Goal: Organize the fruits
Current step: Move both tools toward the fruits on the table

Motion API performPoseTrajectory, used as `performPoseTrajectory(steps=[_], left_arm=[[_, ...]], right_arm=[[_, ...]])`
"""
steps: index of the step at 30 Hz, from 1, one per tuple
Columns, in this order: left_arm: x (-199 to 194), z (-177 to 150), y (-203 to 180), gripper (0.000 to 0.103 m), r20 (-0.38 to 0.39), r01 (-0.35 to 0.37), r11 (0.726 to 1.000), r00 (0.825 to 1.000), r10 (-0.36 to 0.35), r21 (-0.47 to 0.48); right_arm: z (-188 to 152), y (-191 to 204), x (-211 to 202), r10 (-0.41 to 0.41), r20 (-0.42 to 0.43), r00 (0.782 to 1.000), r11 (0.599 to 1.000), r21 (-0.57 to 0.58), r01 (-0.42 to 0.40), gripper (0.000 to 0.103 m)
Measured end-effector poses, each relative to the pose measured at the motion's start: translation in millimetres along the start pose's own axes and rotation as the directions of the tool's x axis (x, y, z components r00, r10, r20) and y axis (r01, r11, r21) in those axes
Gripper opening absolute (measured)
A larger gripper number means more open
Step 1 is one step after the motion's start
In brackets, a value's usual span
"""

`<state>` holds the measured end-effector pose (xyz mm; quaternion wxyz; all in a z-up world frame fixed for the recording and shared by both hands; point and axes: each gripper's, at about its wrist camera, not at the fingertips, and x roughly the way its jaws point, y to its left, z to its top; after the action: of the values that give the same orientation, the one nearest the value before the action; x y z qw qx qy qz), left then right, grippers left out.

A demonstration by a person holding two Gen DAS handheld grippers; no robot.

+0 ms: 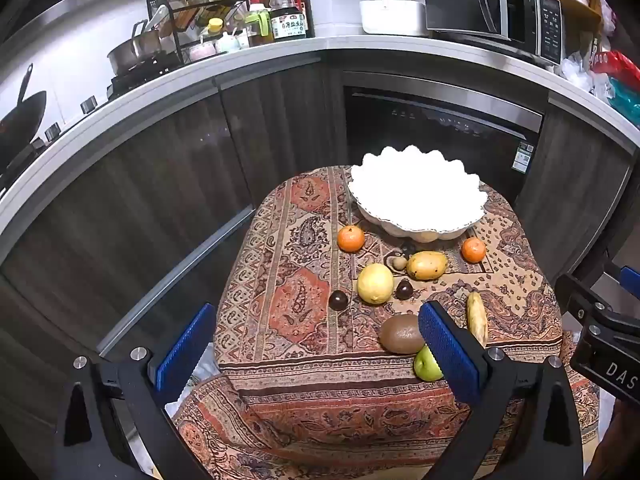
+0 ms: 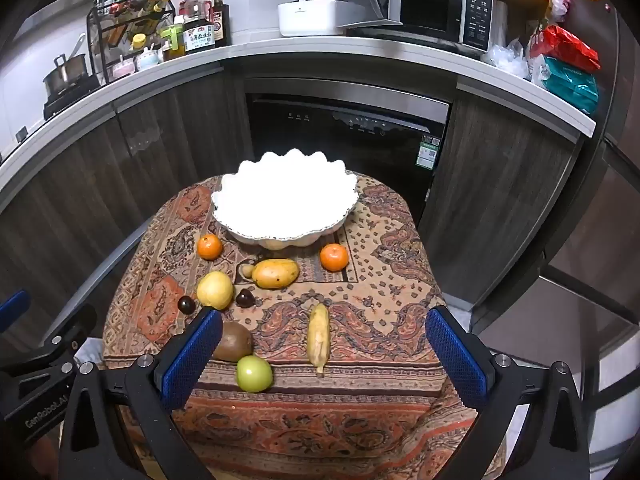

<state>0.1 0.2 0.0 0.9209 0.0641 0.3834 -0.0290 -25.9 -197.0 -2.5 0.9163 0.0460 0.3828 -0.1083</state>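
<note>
A white scalloped bowl (image 1: 418, 196) (image 2: 285, 200) stands at the far side of a small table with a patterned cloth (image 1: 304, 312) (image 2: 380, 280). In front of it lie two oranges (image 2: 210, 247) (image 2: 334, 257), a mango (image 2: 276, 273), a lemon (image 2: 215, 290), two dark round fruits (image 2: 186, 304) (image 2: 244, 298), a kiwi (image 2: 234, 341), a small banana (image 2: 319, 337) and a green apple (image 2: 254, 373). My left gripper (image 1: 320, 352) is open and empty above the near edge. My right gripper (image 2: 324, 356) is open and empty above the banana and apple.
A kitchen counter (image 2: 280, 46) curves behind the table with bottles, a spice rack (image 1: 192, 12), pots, a rice cooker (image 2: 308, 12) and a microwave (image 2: 436, 4). A dishwasher (image 2: 352, 128) sits under it. A small pale fruit (image 2: 245, 269) lies beside the mango.
</note>
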Motion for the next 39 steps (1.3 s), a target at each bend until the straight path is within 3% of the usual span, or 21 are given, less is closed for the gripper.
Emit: performPoseTrajectory(steps=[39], left_arm=[[17.5, -3.7, -10.2, 0.103, -0.009, -0.012, 0.999, 1.000, 0.012, 0.038]], right_arm=[[-5.7, -2.3, 19.5, -0.006, -0.029, 1.000, 1.000, 0.026, 0.007, 0.103]])
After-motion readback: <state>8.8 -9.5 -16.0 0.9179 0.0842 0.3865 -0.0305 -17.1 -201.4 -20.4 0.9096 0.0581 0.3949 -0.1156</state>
